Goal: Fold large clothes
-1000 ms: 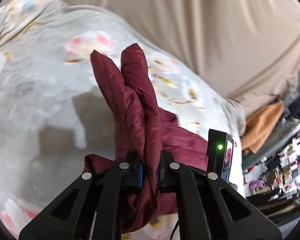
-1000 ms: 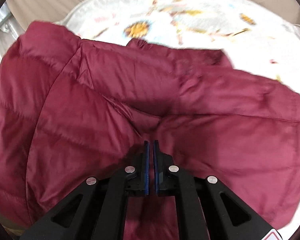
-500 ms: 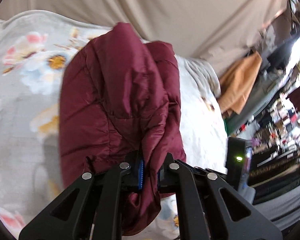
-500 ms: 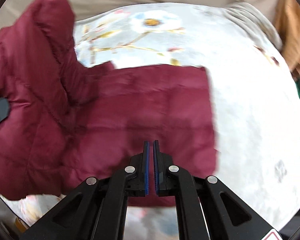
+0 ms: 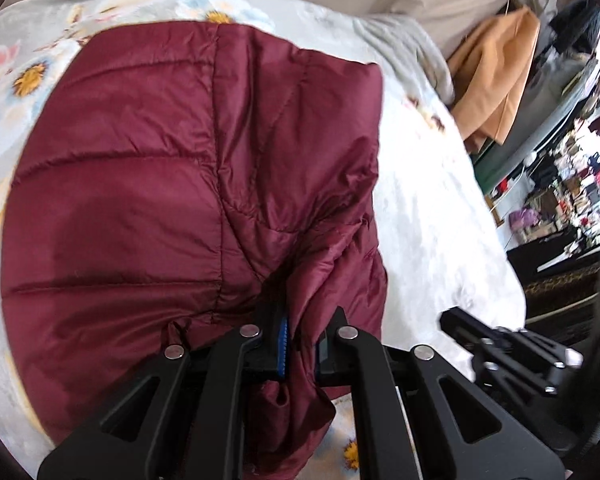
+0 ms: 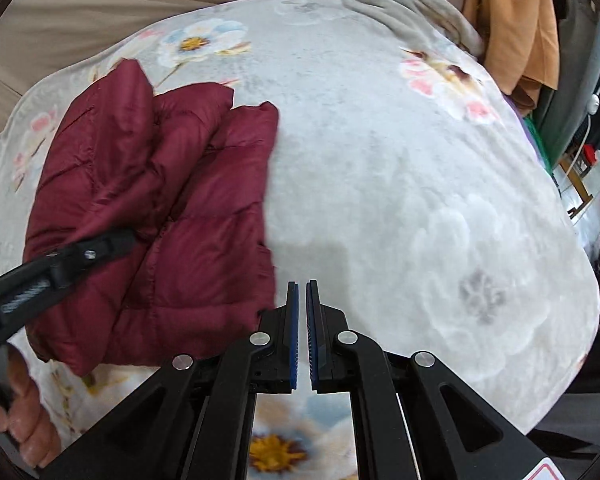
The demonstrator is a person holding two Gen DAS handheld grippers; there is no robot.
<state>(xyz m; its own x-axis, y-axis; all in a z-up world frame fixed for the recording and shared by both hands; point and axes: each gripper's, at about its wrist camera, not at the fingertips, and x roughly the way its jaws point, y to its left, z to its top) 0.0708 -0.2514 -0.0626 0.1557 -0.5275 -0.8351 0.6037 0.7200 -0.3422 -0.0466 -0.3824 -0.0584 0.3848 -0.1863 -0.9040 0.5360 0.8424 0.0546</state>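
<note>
A lived-in home: floral blanket (image 6: 380, 184), hanging orange garment (image 6: 512, 20), cluttered shelves (image 5: 572, 176).

Left gripper (image 5: 300, 344) angled steeply downward, jaws clamped on a gathered fold of jacket (image 5: 148, 184), right gripper (image 6: 302, 320) angled steeply downward, blue pads nearly together and empty, fingers (image 6: 24, 420) of the person's left hand wrapped around the left gripper's handle

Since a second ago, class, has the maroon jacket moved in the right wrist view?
Yes. The maroon jacket then filled most of the view; now it lies bunched at the left on the floral blanket, whose right side is bare.
</note>
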